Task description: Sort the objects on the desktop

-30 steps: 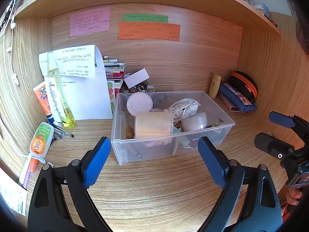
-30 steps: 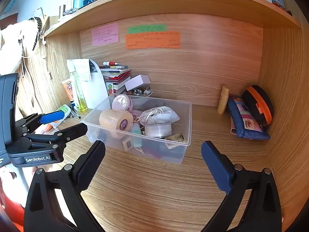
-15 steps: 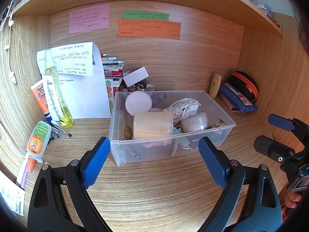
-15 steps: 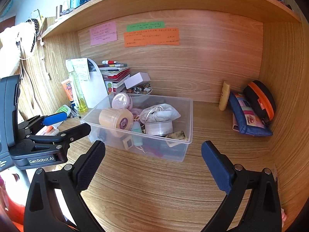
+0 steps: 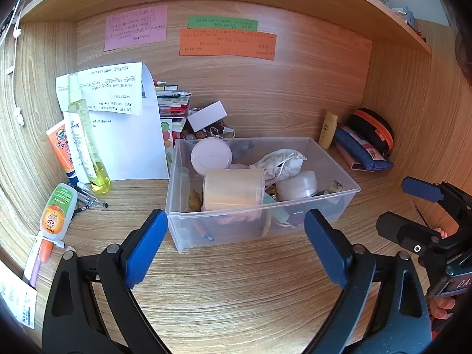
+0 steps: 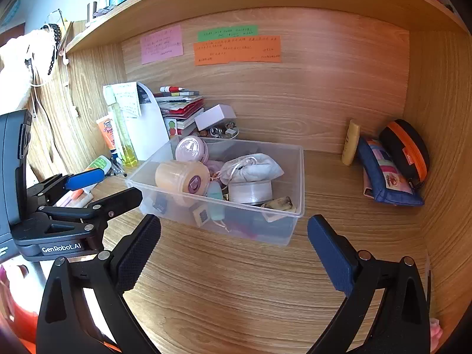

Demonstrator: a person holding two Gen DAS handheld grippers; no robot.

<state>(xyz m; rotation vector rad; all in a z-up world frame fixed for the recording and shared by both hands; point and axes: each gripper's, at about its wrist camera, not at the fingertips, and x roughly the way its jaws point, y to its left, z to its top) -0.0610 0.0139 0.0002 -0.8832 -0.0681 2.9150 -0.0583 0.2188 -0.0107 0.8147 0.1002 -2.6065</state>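
Note:
A clear plastic bin (image 5: 339,203) (image 6: 299,177) stands mid-desk, holding a peach jar (image 5: 233,188) (image 6: 177,178), a pink round lid (image 5: 211,156), a white drawstring pouch (image 5: 281,162) (image 6: 250,168), a tape roll (image 6: 250,190) and small items. My left gripper (image 5: 236,236) is open and empty, just in front of the bin. My right gripper (image 6: 234,242) is open and empty, in front of the bin's right part. Each gripper shows in the other's view: the right one (image 5: 413,206) and the left one (image 6: 103,188).
At the left stand a yellow spray bottle (image 5: 85,135), an orange tube (image 5: 62,147), a glue bottle (image 5: 57,209) and pens (image 5: 88,197). Papers, books (image 6: 180,106) and a white box (image 5: 206,115) sit behind the bin. A yellow tube (image 6: 351,141), blue pouch (image 6: 386,177) and black-orange case (image 6: 407,147) lie at right.
Both grippers have drifted slightly forward and the views have shifted a little. Nothing was grasped or moved.

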